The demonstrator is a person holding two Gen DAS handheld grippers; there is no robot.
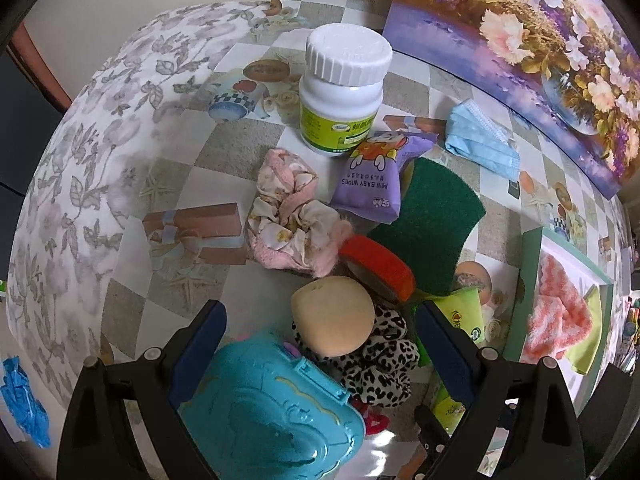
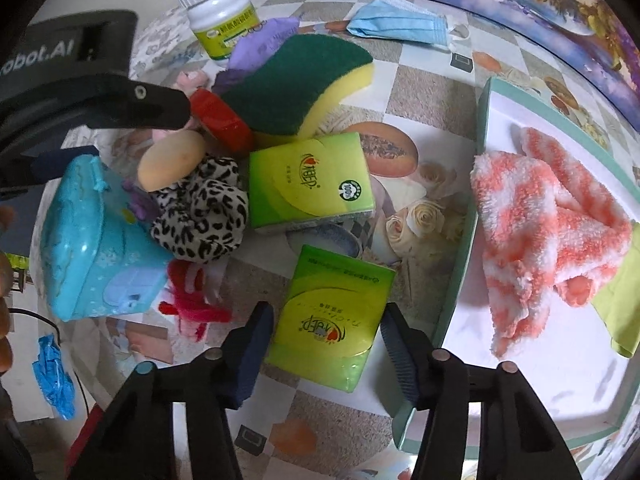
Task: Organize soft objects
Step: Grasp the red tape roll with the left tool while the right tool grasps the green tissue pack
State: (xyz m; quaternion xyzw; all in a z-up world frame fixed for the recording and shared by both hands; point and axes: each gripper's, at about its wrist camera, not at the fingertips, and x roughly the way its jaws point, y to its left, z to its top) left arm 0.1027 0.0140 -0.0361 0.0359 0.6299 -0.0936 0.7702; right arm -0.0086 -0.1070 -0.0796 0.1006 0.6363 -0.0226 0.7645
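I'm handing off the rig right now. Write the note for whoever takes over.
Right tool: open, straddling the nearer green tissue pack, not gripping.
Left tool: open, empty, over the beige round sponge and leopard-print scrunchie.
Done: pink-and-white fluffy cloth and a lime-green cloth lie in the white tray with green rim.
Left: second tissue pack, green-and-yellow scouring sponge, blue face mask.

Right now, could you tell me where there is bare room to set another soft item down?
The white tray with the green rim has bare floor in front of the pink-and-white fluffy cloth. The checkered tablecloth is free left of the white pill bottle. It is crowded around the leopard-print scrunchie and green-and-yellow sponge.
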